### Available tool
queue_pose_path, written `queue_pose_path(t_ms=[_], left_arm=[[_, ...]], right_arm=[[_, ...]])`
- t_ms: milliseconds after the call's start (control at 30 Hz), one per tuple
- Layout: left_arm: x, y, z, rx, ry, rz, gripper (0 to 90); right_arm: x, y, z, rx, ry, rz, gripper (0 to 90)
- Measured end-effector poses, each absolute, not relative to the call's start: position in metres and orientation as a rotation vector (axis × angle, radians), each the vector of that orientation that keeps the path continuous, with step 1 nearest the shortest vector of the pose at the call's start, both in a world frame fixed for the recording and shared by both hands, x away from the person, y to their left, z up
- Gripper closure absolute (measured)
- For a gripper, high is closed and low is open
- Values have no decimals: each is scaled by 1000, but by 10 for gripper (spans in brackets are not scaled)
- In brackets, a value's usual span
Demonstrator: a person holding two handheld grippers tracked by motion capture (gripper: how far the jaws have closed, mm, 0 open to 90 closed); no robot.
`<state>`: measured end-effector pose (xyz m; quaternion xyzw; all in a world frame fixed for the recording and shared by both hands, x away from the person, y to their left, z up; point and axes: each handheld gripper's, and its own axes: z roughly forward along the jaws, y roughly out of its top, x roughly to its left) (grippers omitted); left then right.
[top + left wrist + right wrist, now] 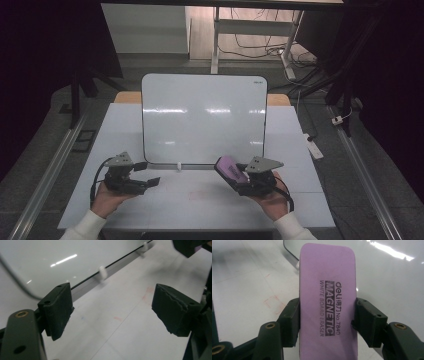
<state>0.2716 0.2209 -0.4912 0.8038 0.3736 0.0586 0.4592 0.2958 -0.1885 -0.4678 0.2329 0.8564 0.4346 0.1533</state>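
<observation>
Eraser point(328, 302): flat purple slab with rounded corners, black print on its broad face reading "deli MAGNETIC WHITE BOARD ERASER No.7840". It was clamped across its long edges between the jaws of the right gripper point(239, 176), printed face toward that gripper's camera, its free end projecting well past the jaws. In the high view the eraser point(231, 167) sat raised off the counter and tilted, just in front of the lower right corner of the whiteboard point(200, 115). The whiteboard's face was clean and glossy.

Eraser point(328, 302): bottom end cut off by right gripper view's lower edge. Board point(37, 260): we see just one blurred corner in left gripper view. Its logo point(258, 79) too small to read.
</observation>
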Motion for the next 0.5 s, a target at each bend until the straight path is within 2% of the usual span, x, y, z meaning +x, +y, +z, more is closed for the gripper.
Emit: queue_pose_path(t_ms=[500], left_arm=[[294,156,-473,2083,677,83,169]], right_arm=[[293,-177,-473,604,2536,1234,406]])
